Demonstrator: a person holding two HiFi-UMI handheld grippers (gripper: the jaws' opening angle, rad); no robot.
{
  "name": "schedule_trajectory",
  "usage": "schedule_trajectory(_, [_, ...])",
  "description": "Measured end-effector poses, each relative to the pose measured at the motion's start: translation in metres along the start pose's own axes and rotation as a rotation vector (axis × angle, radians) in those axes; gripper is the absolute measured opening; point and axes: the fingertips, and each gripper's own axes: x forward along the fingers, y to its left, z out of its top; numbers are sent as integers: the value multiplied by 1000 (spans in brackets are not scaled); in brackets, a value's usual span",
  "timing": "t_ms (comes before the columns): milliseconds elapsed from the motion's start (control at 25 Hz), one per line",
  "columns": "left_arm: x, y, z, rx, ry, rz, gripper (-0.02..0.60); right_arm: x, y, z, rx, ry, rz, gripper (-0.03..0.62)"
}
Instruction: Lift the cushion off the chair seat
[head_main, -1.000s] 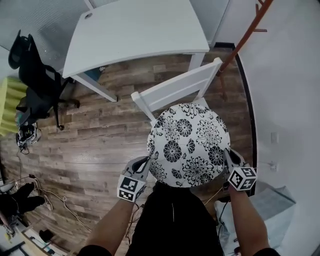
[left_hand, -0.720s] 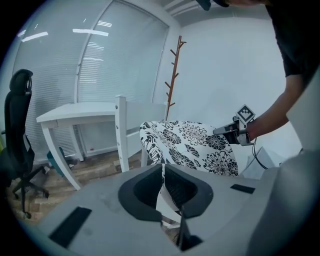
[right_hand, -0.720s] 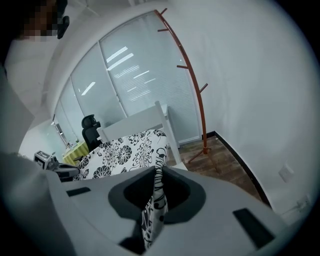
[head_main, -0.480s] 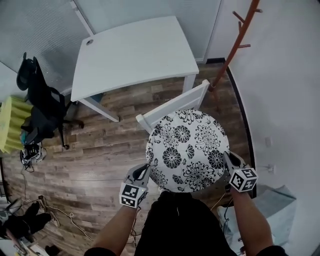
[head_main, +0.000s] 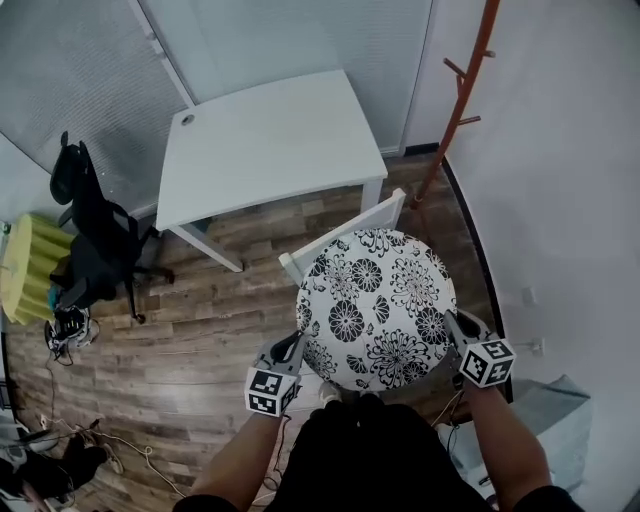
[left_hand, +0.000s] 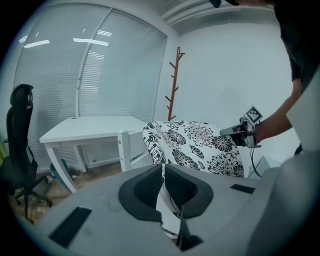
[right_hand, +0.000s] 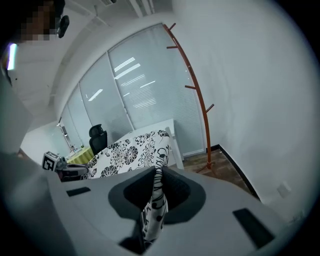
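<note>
Left gripper (head_main: 296, 340) and right gripper (head_main: 453, 321) are each closed narrow on an opposite edge of the round floral cushion (head_main: 378, 305). The cushion is suspended between them, beside the white chair (head_main: 345, 232) backrest.

A white desk (head_main: 265, 145) stands beyond the left gripper (head_main: 293, 345), on a wood-plank floor (head_main: 190, 320). Farther out to that gripper's left, a black office chair (head_main: 95, 245) sits beside a yellow ribbed object (head_main: 25, 265). An orange coat stand (head_main: 463, 100) rises beyond the right gripper (head_main: 452, 322), near the white wall (head_main: 560, 180).
</note>
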Motion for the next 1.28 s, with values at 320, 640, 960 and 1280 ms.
schedule_trajectory(320, [-27, -14, 44, -12, -72, 30, 20, -18, 8, 39, -2, -74, 23, 40])
schedule_trajectory(640, [2, -1, -16, 86, -138, 94, 20, 21, -27, -27, 11, -193, 118, 40])
schedule_trajectory(960, [49, 21, -74, 192, -200, 132, 20, 81, -61, -95, -1, -303, 230, 40])
schedule_trajectory(1280, [30, 11, -57, 212, -270, 136, 20, 61, -53, -79, -5, -362, 262, 40])
